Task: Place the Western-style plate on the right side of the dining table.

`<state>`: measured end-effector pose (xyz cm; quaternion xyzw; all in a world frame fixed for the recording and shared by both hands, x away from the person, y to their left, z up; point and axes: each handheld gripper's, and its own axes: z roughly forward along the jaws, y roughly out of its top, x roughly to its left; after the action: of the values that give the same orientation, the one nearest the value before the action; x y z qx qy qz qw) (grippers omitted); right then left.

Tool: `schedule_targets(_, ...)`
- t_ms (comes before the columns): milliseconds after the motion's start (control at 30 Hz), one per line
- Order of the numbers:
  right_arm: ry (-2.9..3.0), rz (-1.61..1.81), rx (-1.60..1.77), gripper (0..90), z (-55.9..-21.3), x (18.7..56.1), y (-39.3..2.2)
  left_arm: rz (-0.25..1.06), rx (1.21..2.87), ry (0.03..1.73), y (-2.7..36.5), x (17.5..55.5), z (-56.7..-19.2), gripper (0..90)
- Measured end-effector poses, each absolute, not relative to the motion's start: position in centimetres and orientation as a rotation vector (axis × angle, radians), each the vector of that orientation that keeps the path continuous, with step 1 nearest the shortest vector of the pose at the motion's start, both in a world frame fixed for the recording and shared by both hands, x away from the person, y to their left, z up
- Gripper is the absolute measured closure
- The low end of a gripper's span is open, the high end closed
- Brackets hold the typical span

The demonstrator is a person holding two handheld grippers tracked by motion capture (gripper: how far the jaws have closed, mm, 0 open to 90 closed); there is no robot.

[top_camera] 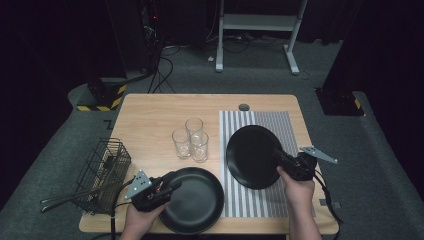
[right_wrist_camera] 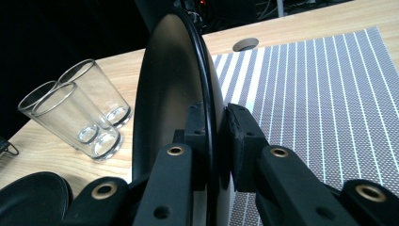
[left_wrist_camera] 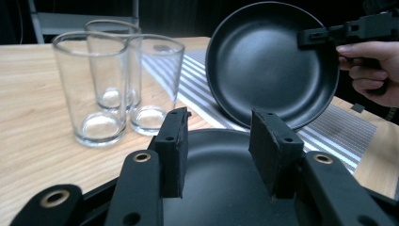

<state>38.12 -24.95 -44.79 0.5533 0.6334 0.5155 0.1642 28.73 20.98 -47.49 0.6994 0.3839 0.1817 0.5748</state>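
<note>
Dark floor and black equipment surround a light wooden table (top_camera: 150, 107), on whose right half lies a striped mat (top_camera: 295, 125).

We hold the right gripper (top_camera: 280, 157) at the near right of the mat. Its jaws are pinched on the rim of a black plate (top_camera: 250, 155). In the right gripper view one pad sits against the inner face of the rim and the other against the underside, with the plate (right_wrist_camera: 169, 94) standing on edge between them. In the left gripper view this plate (left_wrist_camera: 268, 61) is tilted up, its hollow facing the camera and its lower edge close above the mat (left_wrist_camera: 197, 89); whether it touches the mat we cannot tell.

We hold the left gripper (top_camera: 170, 186) over the left rim of a second black plate (top_camera: 197, 202), which lies flat at the near edge of the table, just left of the mat. Its jaws are spread, and nothing is between them. In the left gripper view the pads stand apart above the second plate (left_wrist_camera: 216, 155), with no contact visible.

Three empty glasses (top_camera: 191, 139) stand upright in a tight cluster at mid-table, beyond the second plate and left of the mat. A wire basket (top_camera: 102, 172) stands at the left edge, near the left gripper.
</note>
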Motion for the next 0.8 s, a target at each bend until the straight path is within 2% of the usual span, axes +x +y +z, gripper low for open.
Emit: schedule_targets(800, 1.834, 1.346, 1.670, 81.5, -44.4, 40.1, -25.4, 0.379, 1.637, 0.934, 22.1, 29.2, -48.5, 57.7)
